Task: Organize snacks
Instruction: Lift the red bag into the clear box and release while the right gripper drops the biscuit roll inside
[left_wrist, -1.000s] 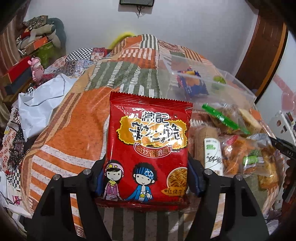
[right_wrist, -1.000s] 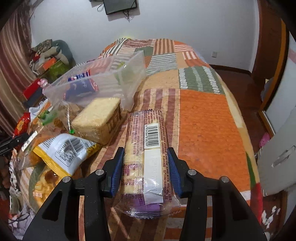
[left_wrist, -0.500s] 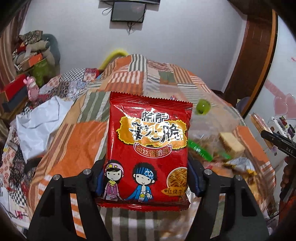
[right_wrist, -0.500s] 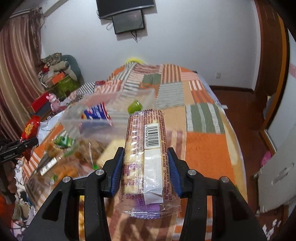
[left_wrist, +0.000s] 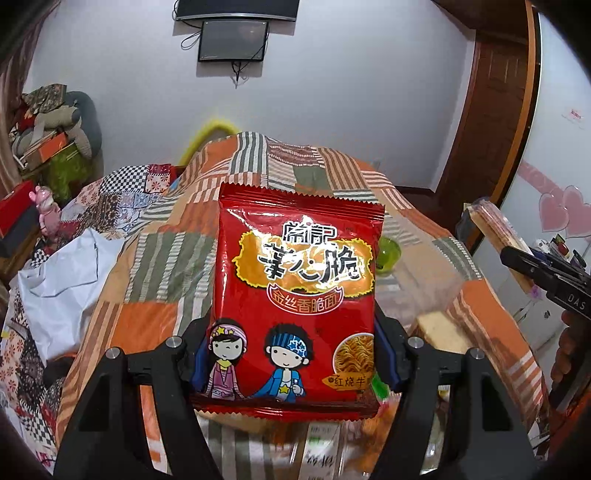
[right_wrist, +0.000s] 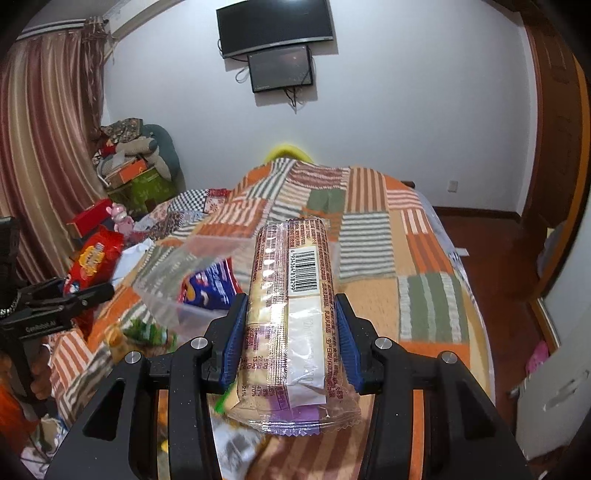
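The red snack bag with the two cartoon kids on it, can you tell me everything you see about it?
The red bag is shiny, crinkly foil with zigzag edges at top and bottom. Its front has big black-and-white Chinese characters on a gold splash, a cartoon girl and boy, and a small round picture of curly noodles. It looks sealed and puffy. It stands upright, facing the camera, lifted above the patchwork bedspread. The left gripper squeezes its lower sides with blue-padded fingers. Nothing else touches it.

A bed lay under a patchwork quilt of orange, green and white stripes, below a white wall bearing a dark curved television with a smaller screen beneath it, striped brown curtains to the left and a wooden door to the right
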